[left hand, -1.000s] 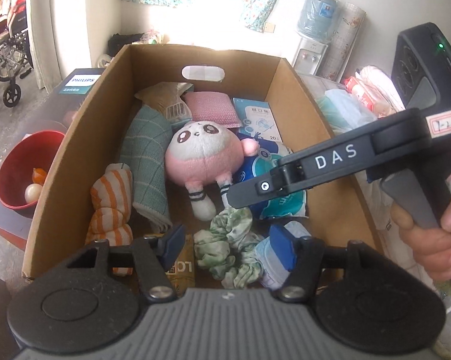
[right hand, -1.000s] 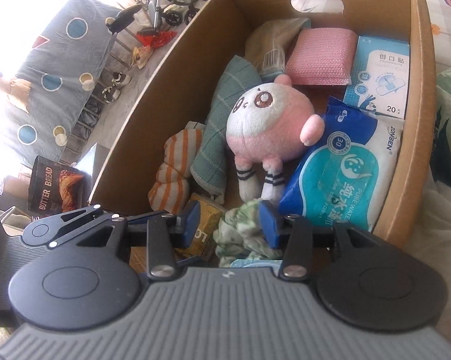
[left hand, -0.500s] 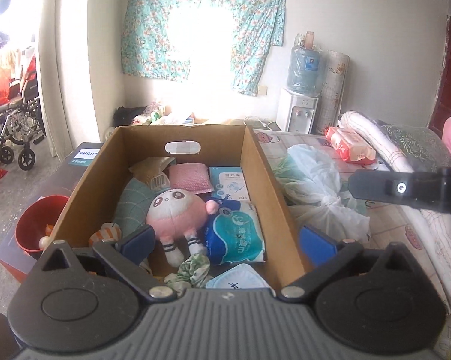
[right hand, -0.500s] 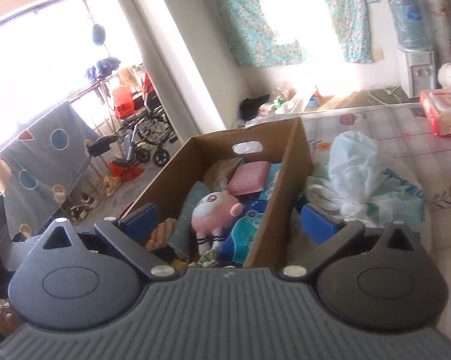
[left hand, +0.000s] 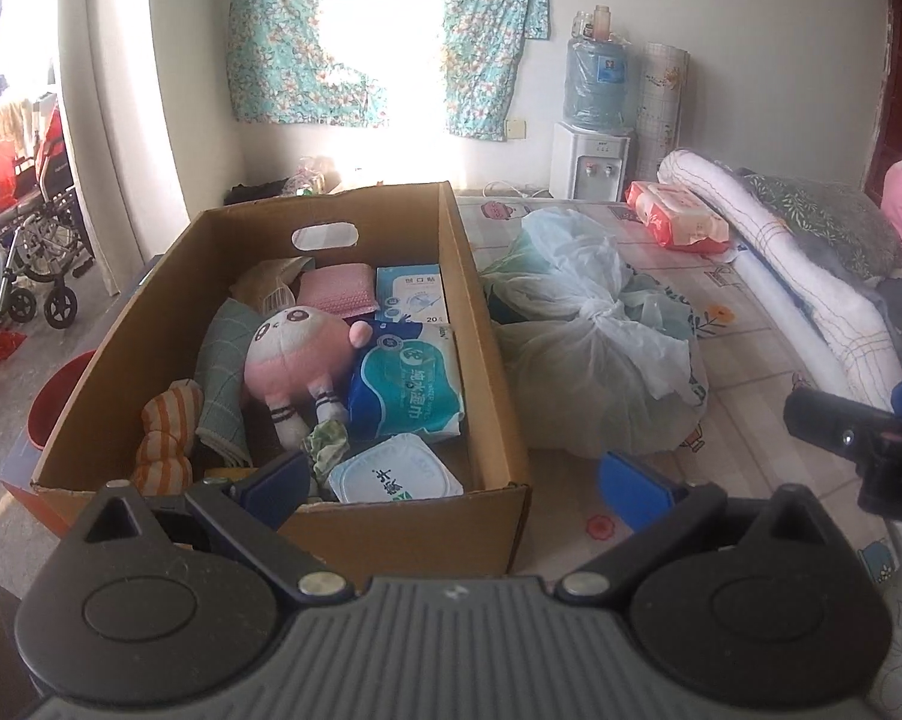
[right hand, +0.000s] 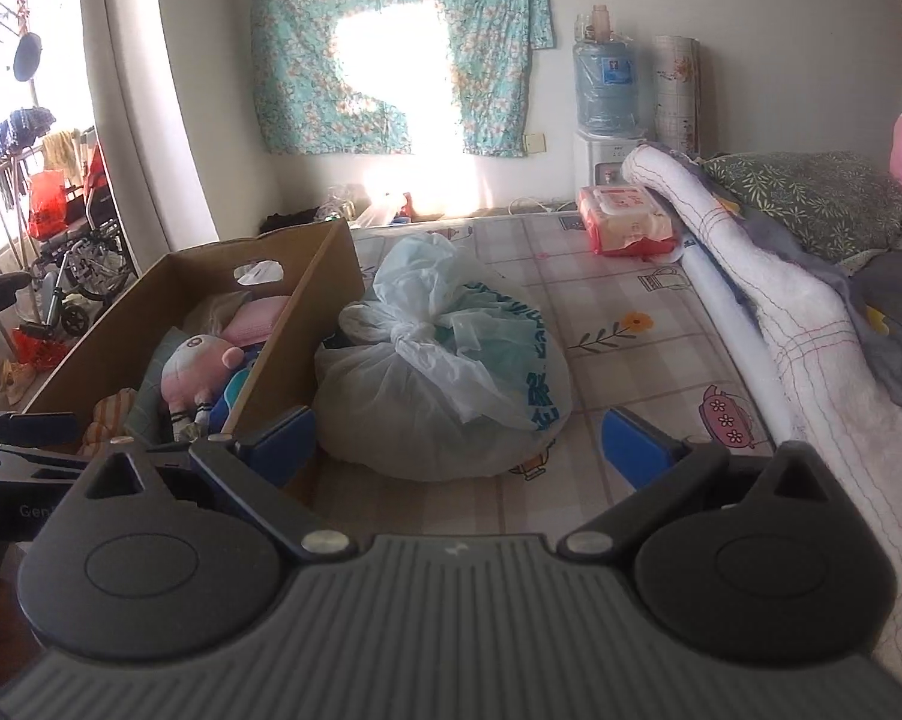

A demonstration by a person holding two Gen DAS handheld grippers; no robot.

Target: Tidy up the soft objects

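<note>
Box (left hand: 493, 360) is parked on the bed (right hand: 631, 312), filling the left wrist view from 9 to 12 o'clock, and the soft stuff is already packed inside. A knotted bag (right hand: 444, 384) is slumped against the box's right wall at 12 o'clock in the right wrist view. Inside the box, a green towel (left hand: 222, 360) is stood along the left wall, a wipes pack (left hand: 408, 390) is laid at the right, a plush (left hand: 294, 360) is wedged between the two, and a striped cloth (left hand: 165, 432) is bunched at the near left corner.

Left gripper (left hand: 454, 483) and right gripper (right hand: 457, 447) have just been opened wide, with nothing caught between the jaws of either.

Trouble is probably to be expected from the bag: it's loose and slippery, so only a thin fold could get pinched and the load dropped. The box wall could also be clipped by a finger and the box shoved off its edge.

What's inside the bag can't be made out. The box's near wall is cut off by the gripper body, and the window is blown out.
</note>
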